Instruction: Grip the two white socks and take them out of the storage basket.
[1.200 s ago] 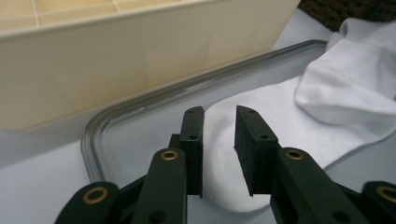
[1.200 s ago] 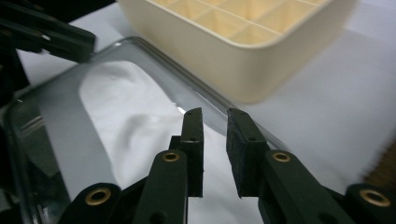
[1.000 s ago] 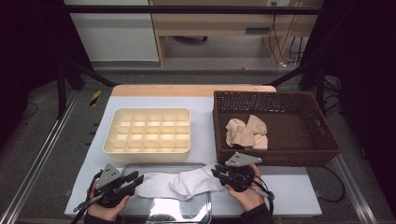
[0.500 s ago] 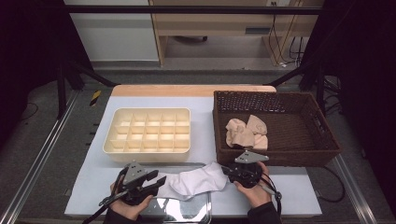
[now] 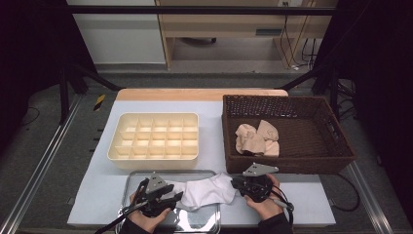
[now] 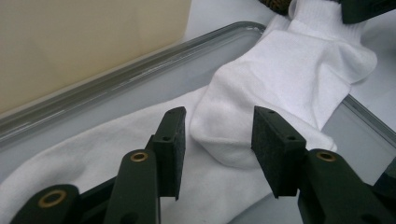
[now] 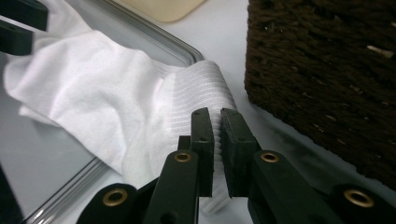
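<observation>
High view: white sock (image 5: 207, 191) bottom centre, folded over metal tray (image 5: 127, 181), left gripper (image 5: 168, 197) and right gripper (image 5: 238, 184) at its ends. Left gripper view: jaws just opened, apart around the fold, not pressing. Right gripper view: jaws just closed, clamping ribbed cuff (image 7: 198, 93) beside wicker basket (image 7: 327, 70)

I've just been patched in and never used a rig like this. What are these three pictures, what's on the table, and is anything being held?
No robot here: a person holds a two-jaw gripper in each hand. The high view looks down on the table; the other two ride on the grippers.

On the table: a cream divided tray, a wicker basket with beige socks, and a metal tray under a folded white sock.

The right gripper pinches the sock's ribbed cuff. The left gripper has open jaws either side of the fold, pads not touching.
</observation>
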A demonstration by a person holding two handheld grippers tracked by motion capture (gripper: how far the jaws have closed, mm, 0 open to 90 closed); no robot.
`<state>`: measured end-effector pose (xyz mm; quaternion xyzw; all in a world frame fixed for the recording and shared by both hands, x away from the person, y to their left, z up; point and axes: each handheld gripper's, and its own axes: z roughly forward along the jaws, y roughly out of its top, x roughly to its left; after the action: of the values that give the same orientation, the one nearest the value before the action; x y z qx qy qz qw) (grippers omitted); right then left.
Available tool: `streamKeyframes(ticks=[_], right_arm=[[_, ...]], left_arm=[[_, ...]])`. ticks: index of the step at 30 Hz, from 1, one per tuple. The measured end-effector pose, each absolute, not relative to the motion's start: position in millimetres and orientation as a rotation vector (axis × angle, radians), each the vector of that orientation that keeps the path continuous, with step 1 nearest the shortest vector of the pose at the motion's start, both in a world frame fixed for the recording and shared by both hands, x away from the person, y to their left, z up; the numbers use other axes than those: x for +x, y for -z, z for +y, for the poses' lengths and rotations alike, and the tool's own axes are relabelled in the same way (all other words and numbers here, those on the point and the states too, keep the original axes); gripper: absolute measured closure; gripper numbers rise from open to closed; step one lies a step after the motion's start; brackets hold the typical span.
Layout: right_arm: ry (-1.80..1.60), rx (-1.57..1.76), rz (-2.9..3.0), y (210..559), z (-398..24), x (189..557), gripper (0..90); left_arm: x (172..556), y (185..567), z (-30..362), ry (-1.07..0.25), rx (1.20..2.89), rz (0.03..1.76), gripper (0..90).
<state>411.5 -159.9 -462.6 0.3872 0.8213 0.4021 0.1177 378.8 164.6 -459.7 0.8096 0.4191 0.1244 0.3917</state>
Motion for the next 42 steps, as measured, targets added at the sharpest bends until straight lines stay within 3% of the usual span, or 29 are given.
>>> streamKeyframes(ticks=[12,22,33,42], right_arm=[[-1.199,1.123,2.358,455,-163,408,85.3],[-1.260,1.058,2.279,429,-173,401,85.3],[-1.218,1.161,2.503,461,-150,395,78.2],[-1.314,1.142,2.299,438,-169,400,77.6]], left_arm=[[379,470,160,-0.315,2.108,1.033,86.2],[377,446,173,-0.394,2.032,0.978,87.4],[376,459,177,-0.379,2.108,0.993,87.1],[378,463,178,-0.366,2.105,0.994,87.0]])
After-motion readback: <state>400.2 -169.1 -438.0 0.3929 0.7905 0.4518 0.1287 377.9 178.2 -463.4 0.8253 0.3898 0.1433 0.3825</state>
